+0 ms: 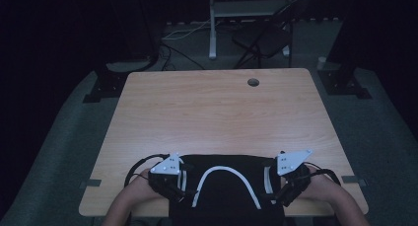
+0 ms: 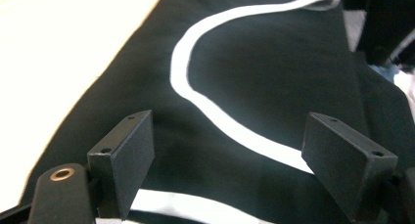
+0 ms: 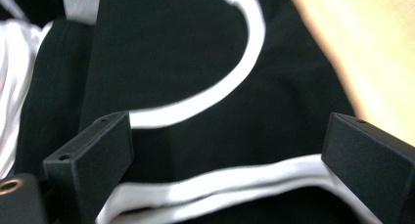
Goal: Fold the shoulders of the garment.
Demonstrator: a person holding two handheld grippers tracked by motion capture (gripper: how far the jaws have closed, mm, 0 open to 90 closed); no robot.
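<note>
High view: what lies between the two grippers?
Between the left gripper and right gripper, the high view shows the black garment with its arched white trim.

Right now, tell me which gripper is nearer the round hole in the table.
Right. The right gripper sits below and slightly right of the hole; the left gripper lies farther off, at the garment's left edge.

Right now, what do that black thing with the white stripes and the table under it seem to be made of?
The black garment looks like soft matte fabric: it lies limp and creased. Its white trim seems a sewn-on cloth band. The table looks like light wood or wood-look laminate, with visible grain and a faint sheen; which one, I cannot tell.
</note>
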